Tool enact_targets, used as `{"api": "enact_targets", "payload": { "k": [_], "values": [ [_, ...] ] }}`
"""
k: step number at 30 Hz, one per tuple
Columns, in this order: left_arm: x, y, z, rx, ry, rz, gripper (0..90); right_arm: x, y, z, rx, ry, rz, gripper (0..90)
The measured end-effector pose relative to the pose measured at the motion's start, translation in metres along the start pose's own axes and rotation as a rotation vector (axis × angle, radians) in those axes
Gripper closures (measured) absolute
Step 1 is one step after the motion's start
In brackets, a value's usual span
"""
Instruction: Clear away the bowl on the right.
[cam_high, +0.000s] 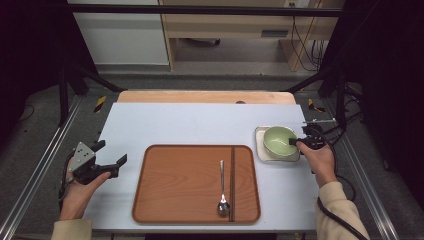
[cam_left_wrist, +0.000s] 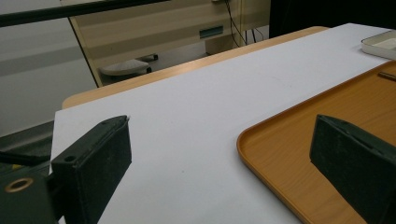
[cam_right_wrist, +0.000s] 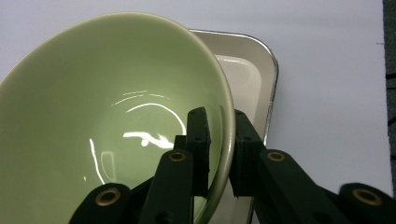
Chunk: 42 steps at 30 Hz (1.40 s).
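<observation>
Right claw (cam_right_wrist: 219, 149) pinches one green bowl's (cam_right_wrist: 107, 116) rim.

The green bowl (cam_high: 278, 140) is a glossy, pale celadon ceramic piece, round, with a smooth unmarked inside that catches bright streaks of light. It sits in a shallow cream-white rectangular dish (cam_high: 261, 150) with rounded corners and a thin metal-looking rim, near the right edge of the light grey table top, just beside the far right corner of the wooden tray. In the right gripper view the bowl (cam_right_wrist: 107, 107) looks tipped, its rim rising over the dish (cam_right_wrist: 247, 74), and its near wall stands between two black pads, one inside, one outside
</observation>
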<state>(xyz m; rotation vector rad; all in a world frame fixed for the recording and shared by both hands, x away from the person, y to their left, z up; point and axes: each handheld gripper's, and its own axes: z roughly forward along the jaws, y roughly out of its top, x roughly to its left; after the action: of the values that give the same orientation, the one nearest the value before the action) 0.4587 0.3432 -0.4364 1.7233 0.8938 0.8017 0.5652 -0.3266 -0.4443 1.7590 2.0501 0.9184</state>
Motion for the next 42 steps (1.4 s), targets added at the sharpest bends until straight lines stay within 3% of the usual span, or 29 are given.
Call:
{"api": "enact_targets", "payload": {
  "k": [10, 13, 15, 20, 28, 37, 42],
  "values": [
    [0.000, 0.000, -0.001, -0.001, 0.005, 0.003, 5.3, 0.002, 0.001, -0.002, -0.005, 0.020, 0.031, 83.7],
    [0.001, 0.000, -0.001, -0.005, 0.005, 0.001, 5.3, 0.004, 0.002, -0.007, -0.016, 0.017, 0.026, 83.4],
    [0.001, 0.001, -0.002, -0.006, 0.006, -0.001, 5.3, 0.007, 0.003, -0.010, -0.023, -0.001, -0.006, 83.5],
    [0.000, 0.001, -0.002, -0.007, 0.005, 0.001, 5.3, 0.014, 0.007, -0.023, -0.055, 0.021, -0.016, 83.5],
    [0.000, 0.001, -0.001, -0.005, 0.003, 0.005, 5.3, 0.055, 0.014, -0.038, -0.078, 0.107, -0.091, 83.5],
    [0.000, 0.001, -0.001, -0.006, 0.002, 0.005, 5.3, 0.111, 0.011, -0.034, -0.046, 0.209, -0.206, 83.6],
    [-0.001, 0.001, -0.001, -0.002, -0.001, 0.008, 5.3, 0.131, 0.007, -0.028, -0.028, 0.245, -0.246, 83.6]
  ]
}}
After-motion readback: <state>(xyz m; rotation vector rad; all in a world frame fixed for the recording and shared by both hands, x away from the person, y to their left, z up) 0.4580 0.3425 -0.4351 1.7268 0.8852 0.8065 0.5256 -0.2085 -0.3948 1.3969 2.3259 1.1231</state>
